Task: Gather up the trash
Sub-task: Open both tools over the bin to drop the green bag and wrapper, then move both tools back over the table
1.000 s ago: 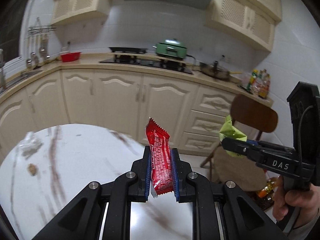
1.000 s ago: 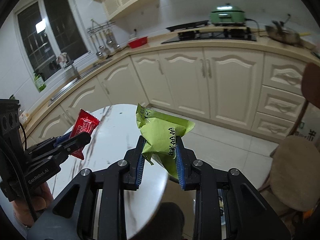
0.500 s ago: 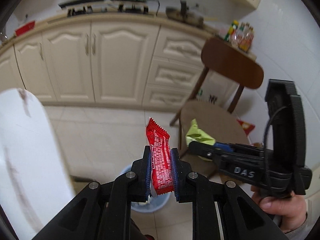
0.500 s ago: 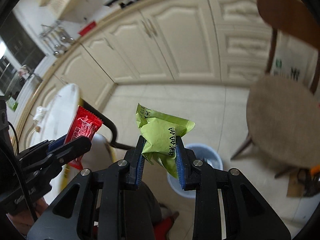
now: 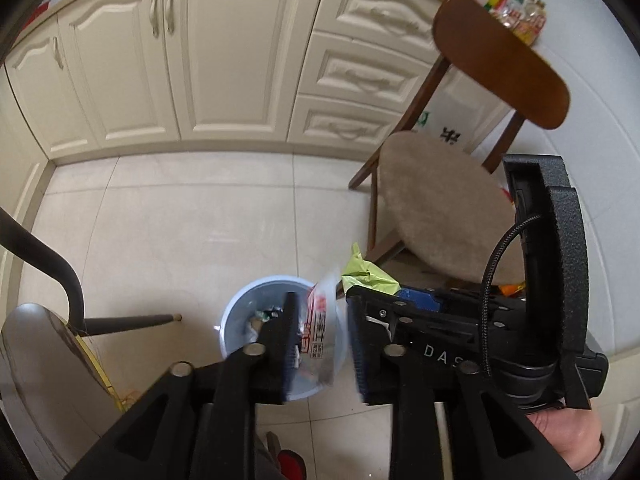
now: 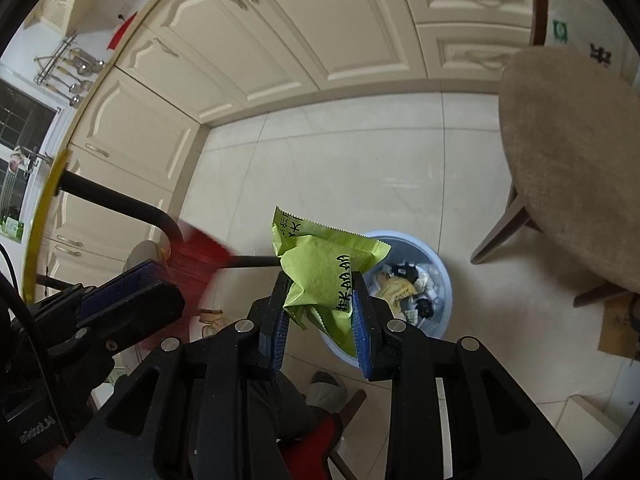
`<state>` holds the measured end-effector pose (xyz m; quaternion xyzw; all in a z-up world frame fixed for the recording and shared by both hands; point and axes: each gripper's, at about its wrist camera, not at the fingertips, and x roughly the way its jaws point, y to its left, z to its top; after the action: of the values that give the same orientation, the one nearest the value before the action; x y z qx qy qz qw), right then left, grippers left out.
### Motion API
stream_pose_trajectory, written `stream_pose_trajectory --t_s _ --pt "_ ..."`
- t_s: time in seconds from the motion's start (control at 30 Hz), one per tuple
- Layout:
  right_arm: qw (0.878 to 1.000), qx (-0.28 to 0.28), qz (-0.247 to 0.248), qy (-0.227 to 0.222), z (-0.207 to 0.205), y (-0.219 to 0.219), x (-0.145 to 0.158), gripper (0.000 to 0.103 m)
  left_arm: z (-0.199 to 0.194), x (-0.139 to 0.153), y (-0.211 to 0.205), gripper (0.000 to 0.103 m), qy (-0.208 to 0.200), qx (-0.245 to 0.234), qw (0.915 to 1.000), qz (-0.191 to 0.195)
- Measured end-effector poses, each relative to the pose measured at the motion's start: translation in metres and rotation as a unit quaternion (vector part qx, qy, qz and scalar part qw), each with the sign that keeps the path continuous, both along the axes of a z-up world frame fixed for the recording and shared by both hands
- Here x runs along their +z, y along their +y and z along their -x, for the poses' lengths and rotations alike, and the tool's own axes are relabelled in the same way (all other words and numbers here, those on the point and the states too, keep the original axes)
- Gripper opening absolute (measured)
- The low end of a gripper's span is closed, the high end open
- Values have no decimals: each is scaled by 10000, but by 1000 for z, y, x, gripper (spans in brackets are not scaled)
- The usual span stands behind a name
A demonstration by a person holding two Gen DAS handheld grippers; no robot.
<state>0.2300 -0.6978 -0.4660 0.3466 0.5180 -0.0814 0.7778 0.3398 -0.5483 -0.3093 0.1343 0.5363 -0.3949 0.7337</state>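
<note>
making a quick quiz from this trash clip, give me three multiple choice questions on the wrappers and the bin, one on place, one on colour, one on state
1. Where is the bin?
A. on the chair seat
B. on the tiled floor below the grippers
C. on the counter

2. What colour is the wrapper in the right gripper?
A. green
B. blue
C. white

3. What state is the left gripper in?
A. shut on the red wrapper
B. open, with the red wrapper loose between its fingers
C. shut on nothing

Answers:
1 B: the bin stands on the floor tiles beside the chair.
2 A: the green wrapper is pinched in the right gripper.
3 B: the left gripper has its fingers spread, and the red wrapper shows blurred in the gap above the bin.
</note>
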Motion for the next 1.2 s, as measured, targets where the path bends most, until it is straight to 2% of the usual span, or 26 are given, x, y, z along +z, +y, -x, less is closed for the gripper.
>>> stream_pose_trajectory --t_s 0.07,0.1,0.13,0.17,0.3,0.33,0.37,0.43,0.53,0.7,0.93,1.2 --pt "10000 -5 -34 78 -2 -2 -9 31 -3 -6 -9 50 -26 41 9999 -130" --pt "9999 -43 -43 117 -2 -4 -13 33 -6 -8 -14 56 -50 60 9998 -181" --pt "9998 -91 -75 160 0 -6 -17 41 -5 -9 -17 66 -67 78 9997 -199" --pt "9997 -124 -92 192 0 -7 -18 54 -4 -10 -21 69 -118 126 9996 -235" --pt "9990 -315 -125 291 6 -16 -25 84 6 -7 -21 80 -264 175 9990 -323" --pt "9986 -396 -97 325 8 -17 -26 97 9 -6 -20 87 -323 199 9987 -340" --pt "9981 -497 -68 362 11 -19 -26 103 13 -3 -18 94 -372 231 9985 -332" --pt "9967 -707 -127 384 18 -25 -25 103 21 3 -13 102 -387 255 9986 -246" --pt "9953 -862 -100 433 25 -28 -21 103 35 17 0 102 -525 282 9981 -159" --pt "9951 -952 30 269 33 -25 4 103 57 47 38 102 -660 230 9975 78" --pt "9940 -1053 295 -77 38 -12 57 103 86 98 94 102 -1067 123 9929 513" --pt "9922 -880 681 -570 30 25 124 103 117 149 196 102 -1566 339 9822 977"
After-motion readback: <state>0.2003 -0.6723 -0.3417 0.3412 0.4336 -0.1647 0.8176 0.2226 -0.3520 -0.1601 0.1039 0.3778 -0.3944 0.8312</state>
